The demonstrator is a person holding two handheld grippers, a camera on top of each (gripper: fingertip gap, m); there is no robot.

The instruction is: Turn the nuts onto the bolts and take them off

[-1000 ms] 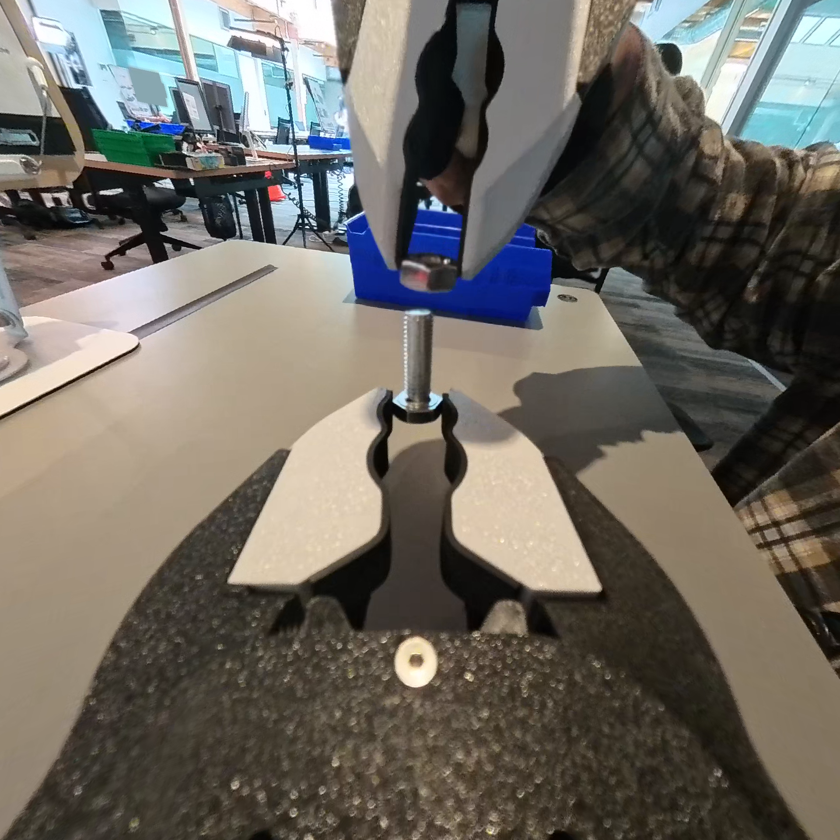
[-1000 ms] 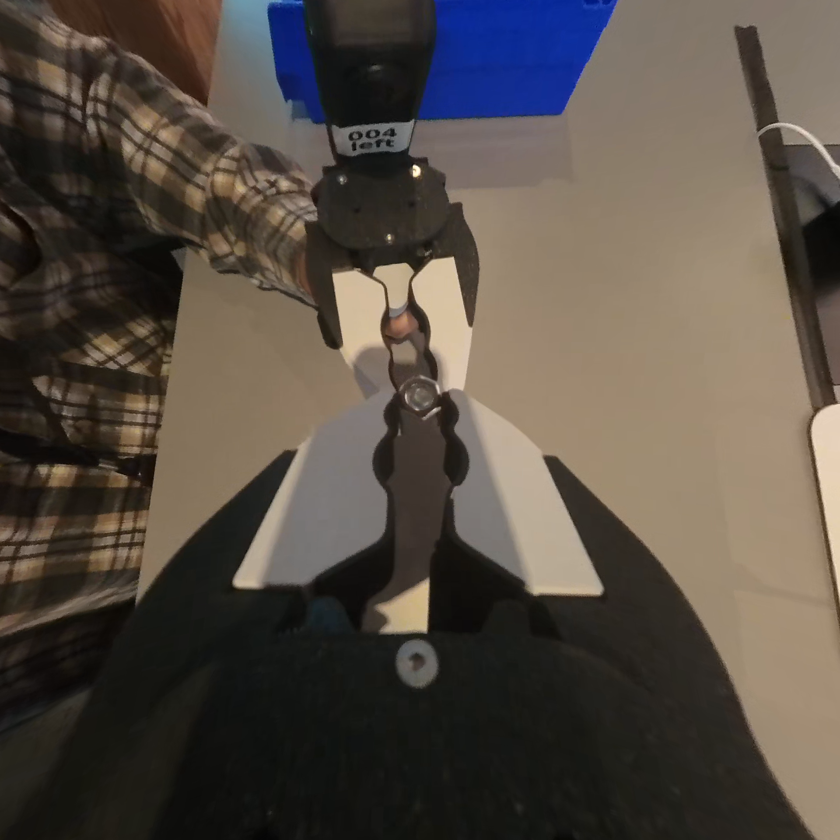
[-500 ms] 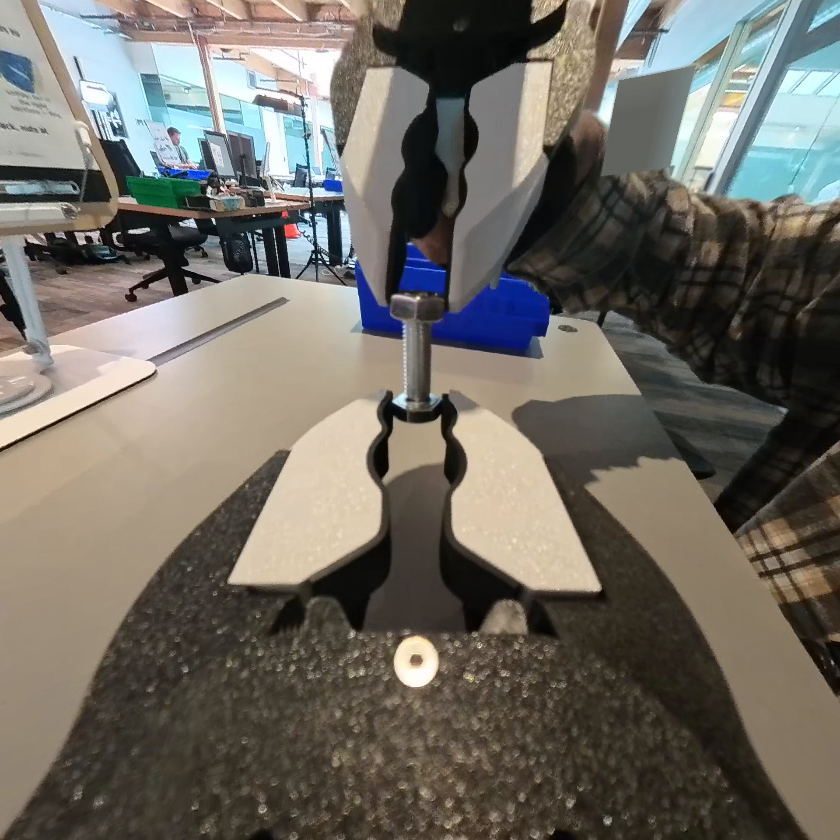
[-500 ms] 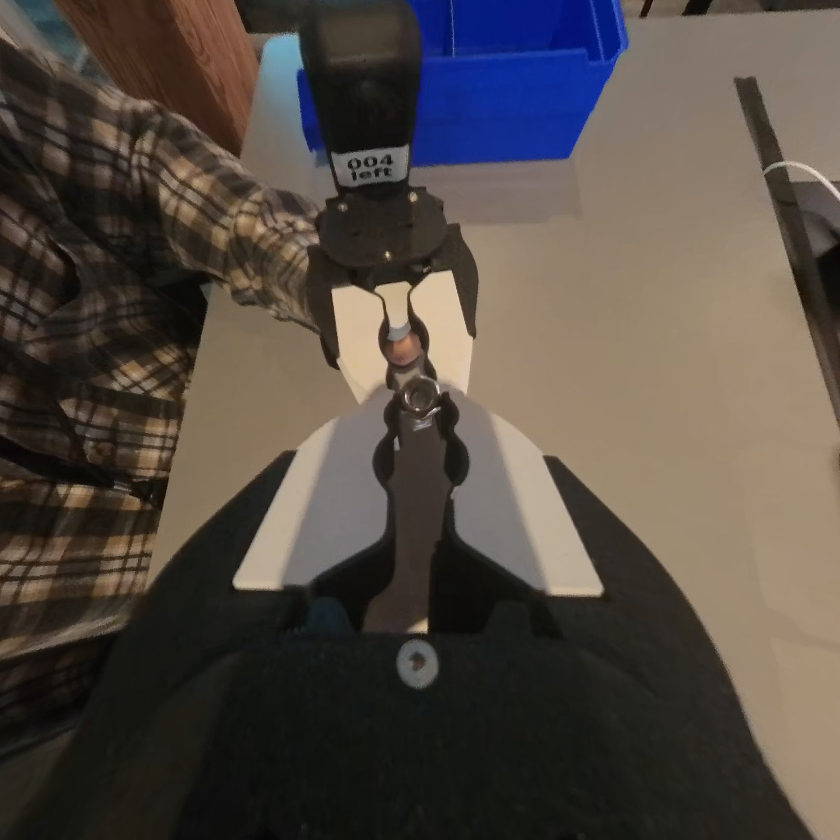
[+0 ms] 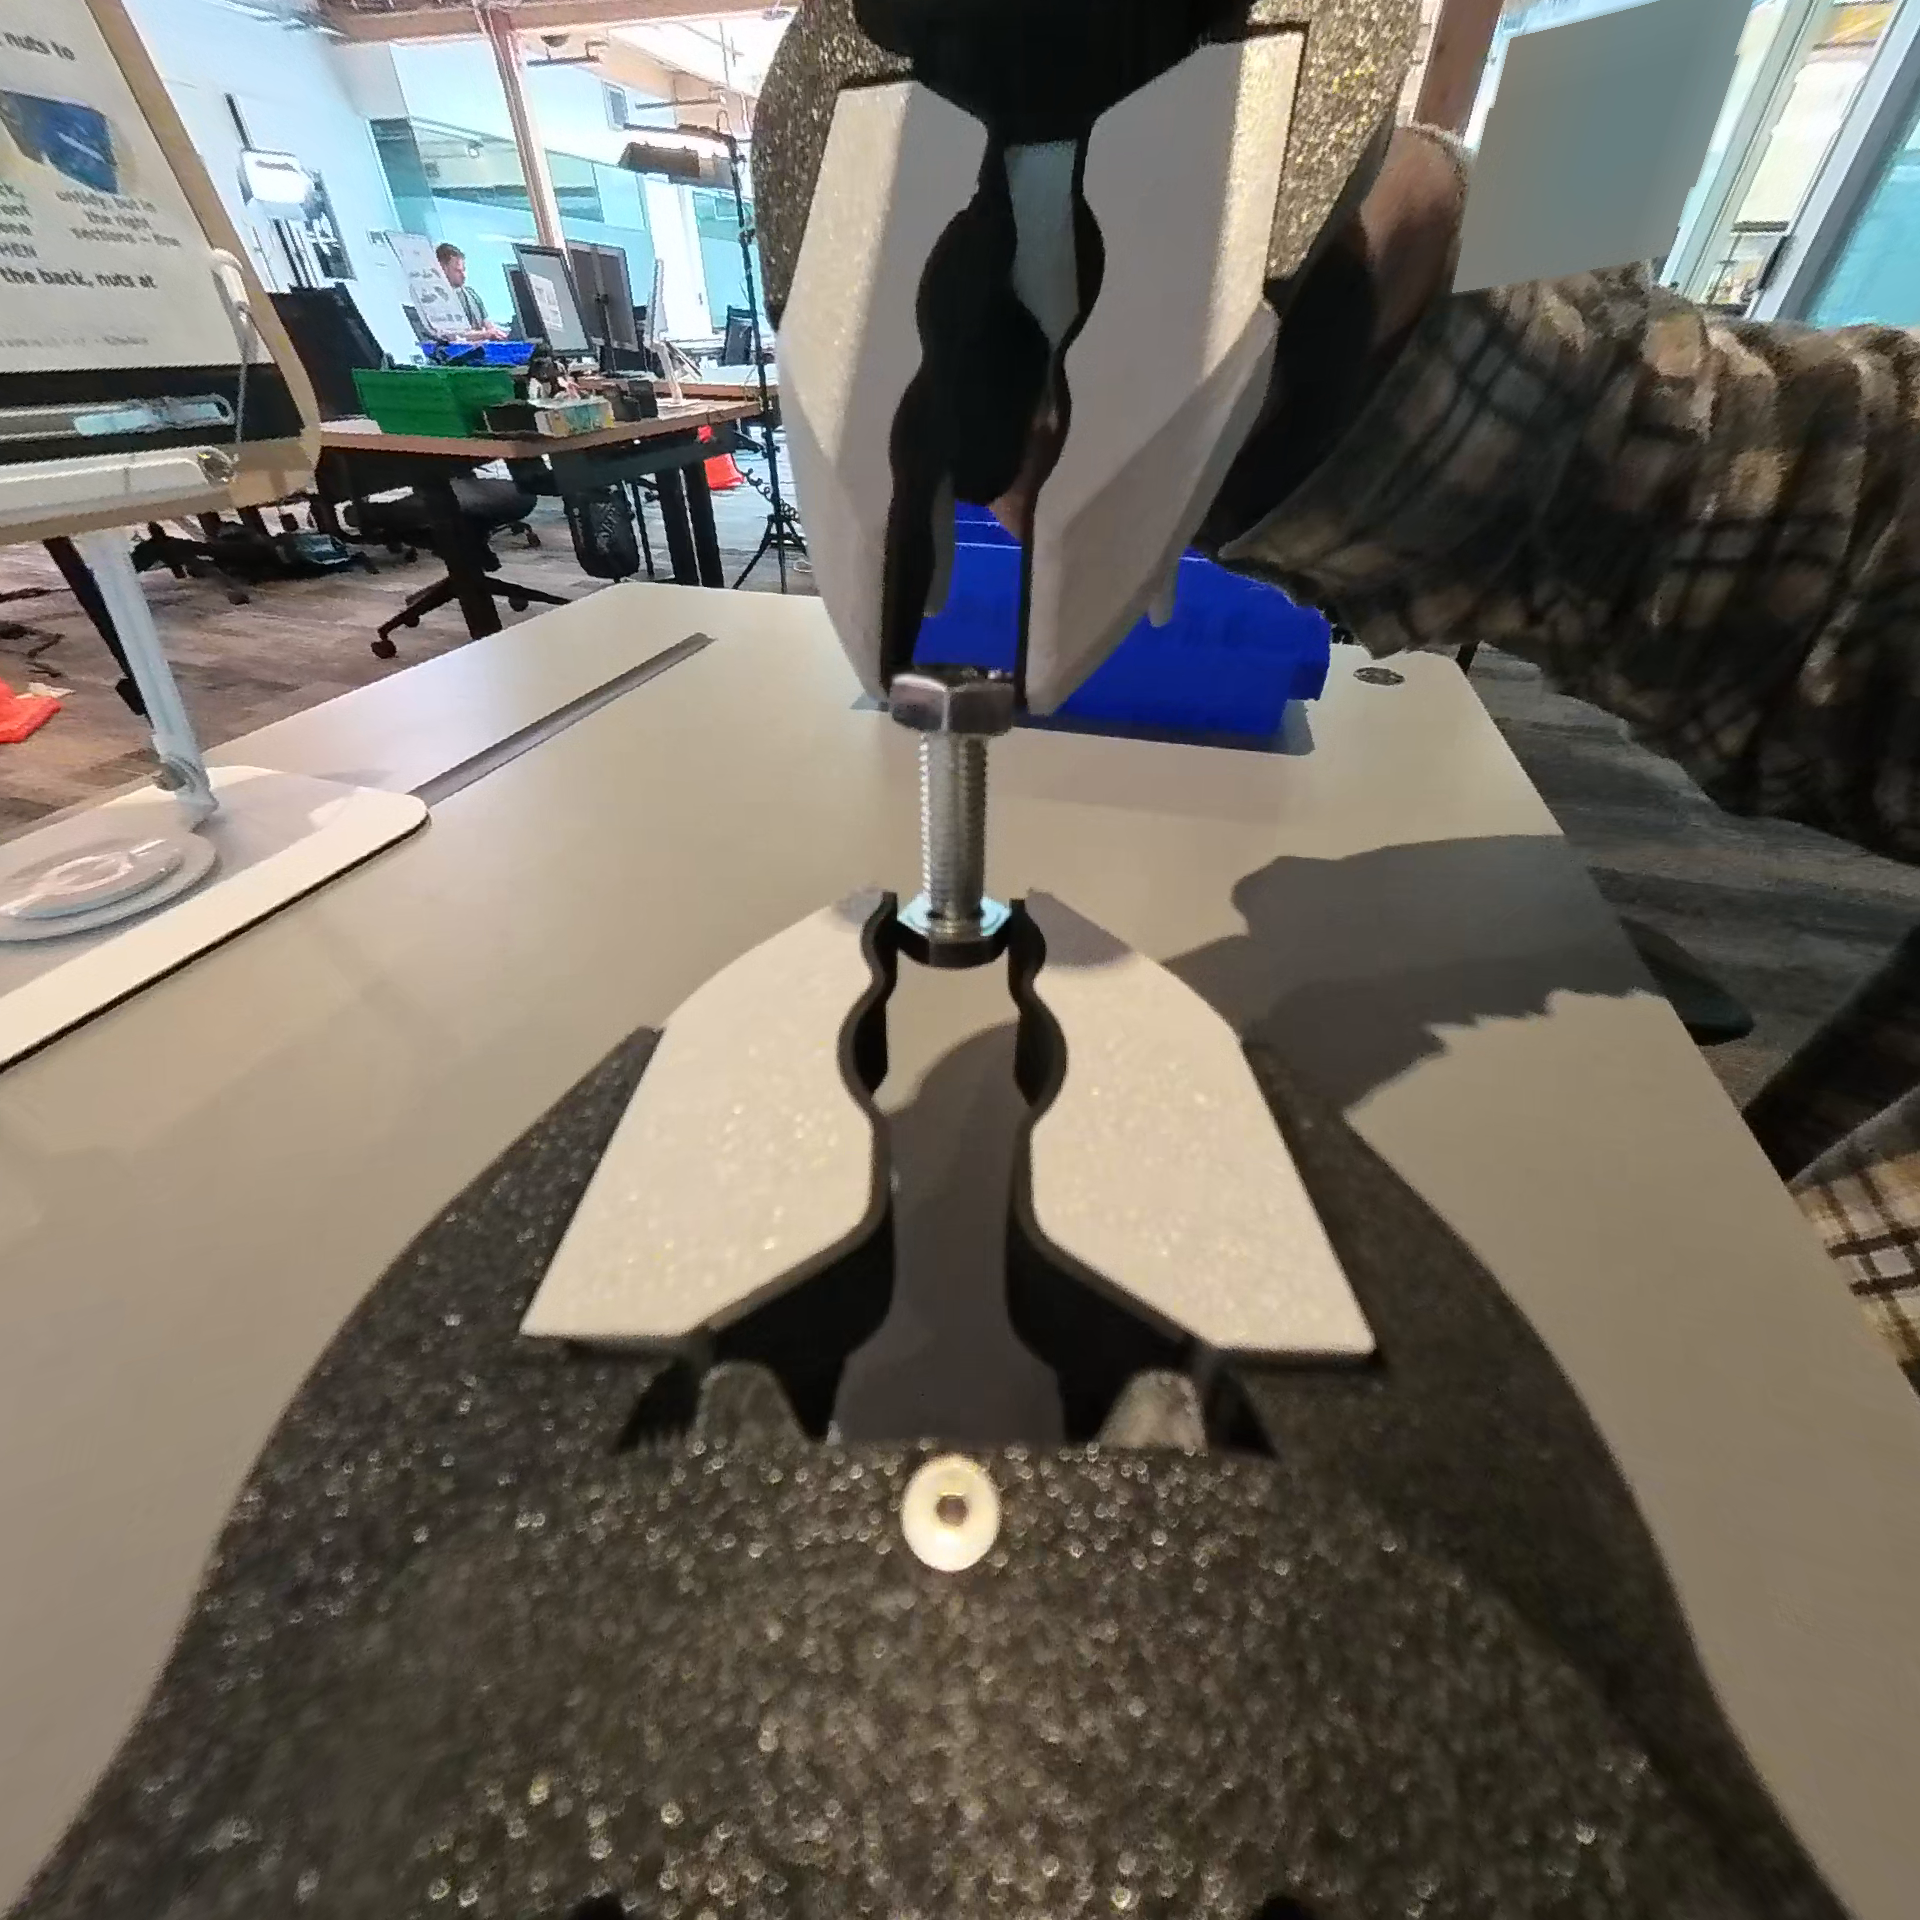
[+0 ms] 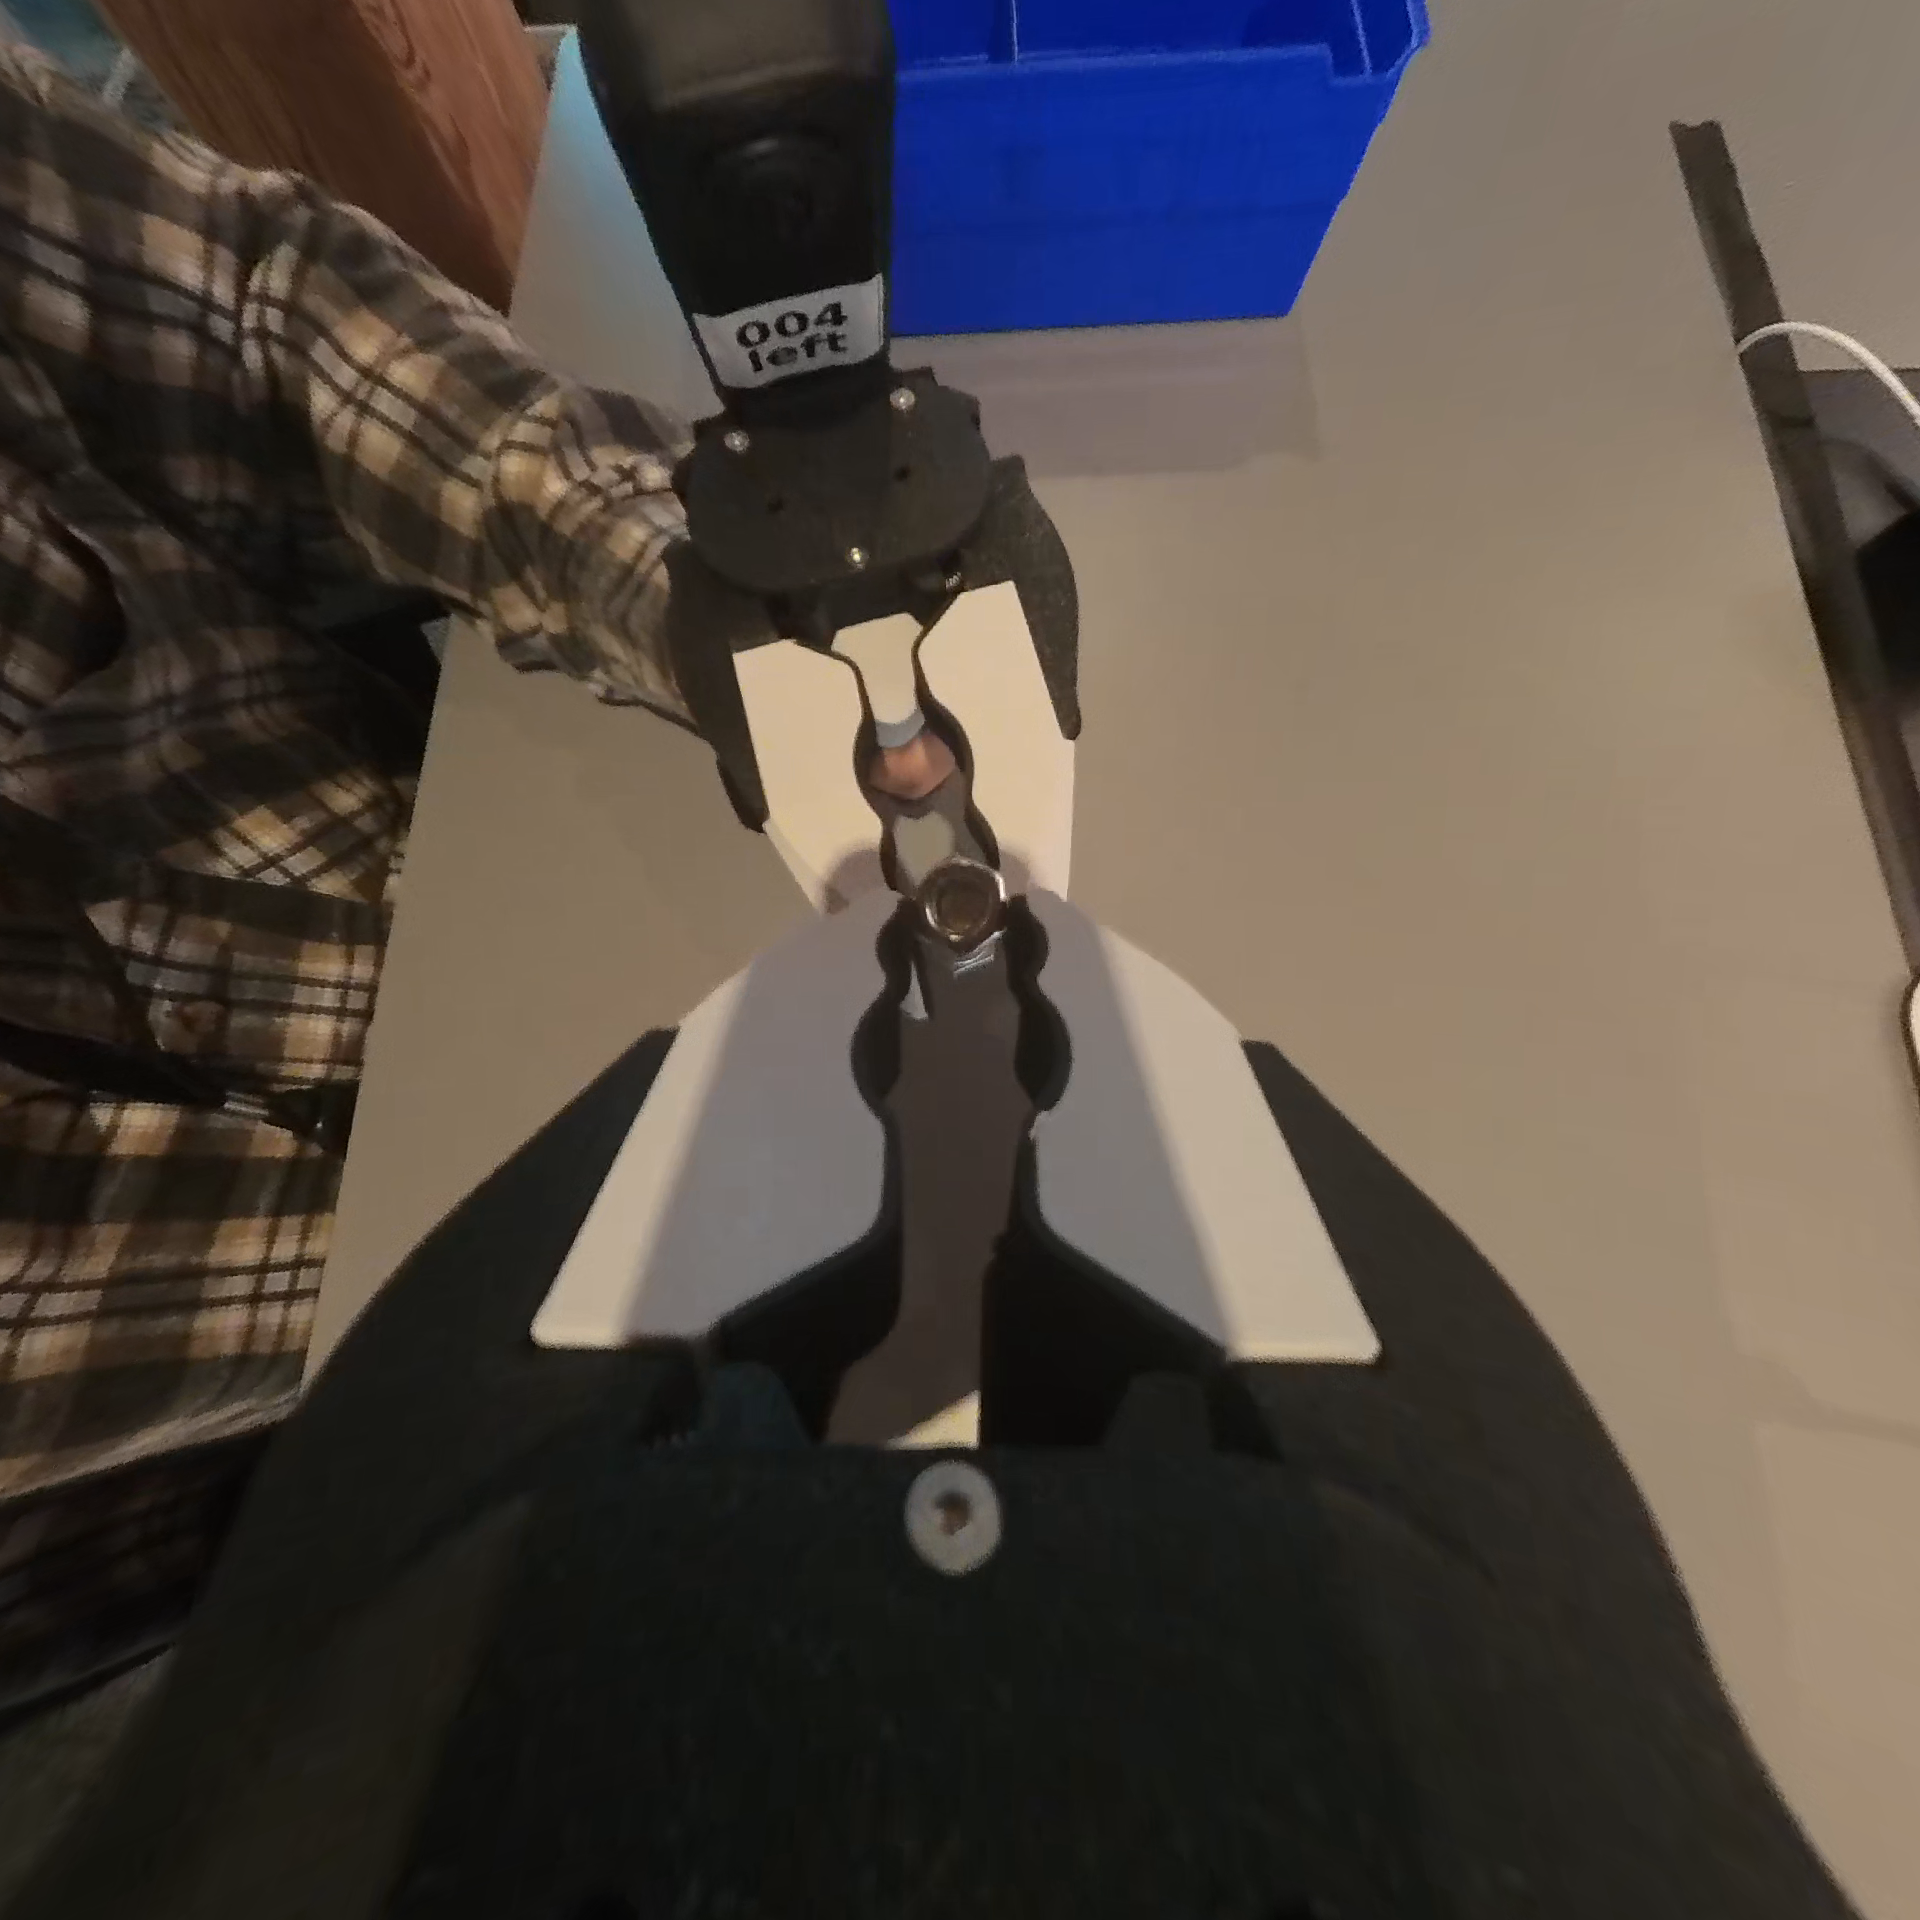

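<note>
The left gripper (image 5: pixel 951 925) is clenched on the hex head of a bolt (image 5: pixel 953 831) that stands upright, thread pointing up. From above, the right gripper (image 5: pixel 956 691) pinches a nut (image 5: pixel 951 703) seated on the bolt's tip. Behind them a blue bin (image 5: pixel 1195 665) sits on the grey table (image 5: pixel 520 935), with a plaid sleeve (image 5: pixel 1610 499) to the right.

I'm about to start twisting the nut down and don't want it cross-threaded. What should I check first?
1. Left tongs shut on the bolt at its head: ok.
2. Bolt stands upright, threads up: ok.
3. Right tongs shut on the nut: ok.
4. Nut sits centred on the bolt's tip: ok.
5. Threads engaged squarely: cannot tell.
</note>
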